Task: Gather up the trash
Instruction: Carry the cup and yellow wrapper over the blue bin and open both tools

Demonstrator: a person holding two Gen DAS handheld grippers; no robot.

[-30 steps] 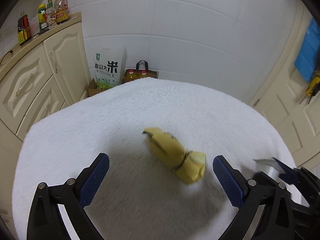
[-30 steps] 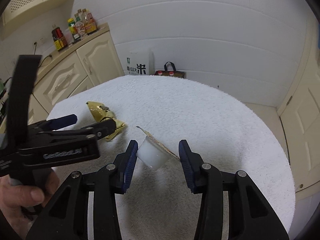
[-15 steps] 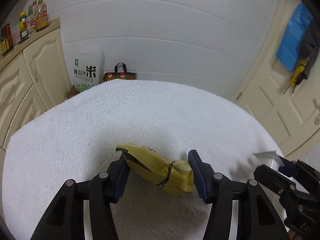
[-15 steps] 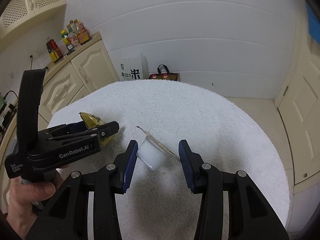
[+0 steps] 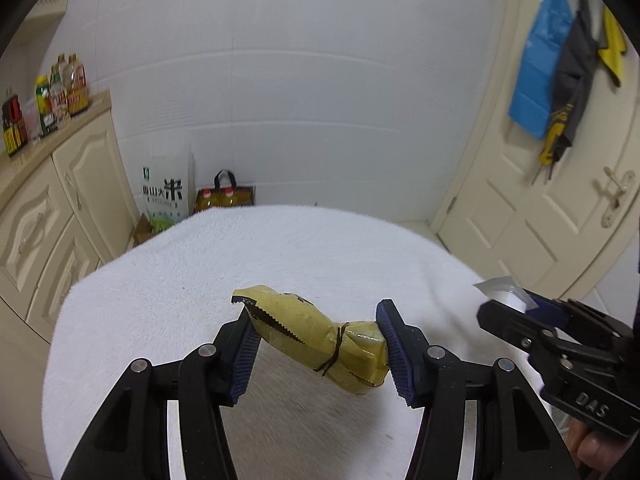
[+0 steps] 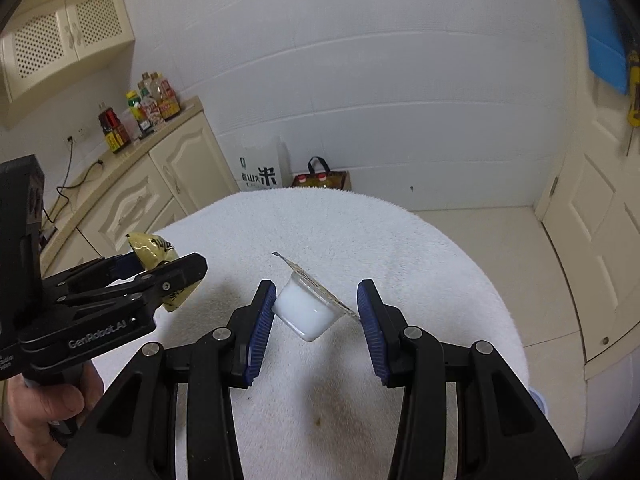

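Two bits of trash, one per gripper, both lifted off the white fluffy table [image 5: 168,288]. The left gripper [image 5: 320,344] had just squeezed shut on the single yellow wrapper [image 5: 312,336]. The right gripper [image 6: 316,312] was clamped on one little white cup [image 6: 306,312], foil lid peeled. Its contents were hard to make out.

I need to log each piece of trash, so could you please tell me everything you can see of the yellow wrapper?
The yellow wrapper is a crumpled, glossy packet with a saw-toothed torn edge and a thin dark band cinched round its middle. It lies slanted between the pads of the left gripper, which press on both ends, and appears lifted clear of the white fleecy table cover. Nothing else touches it.
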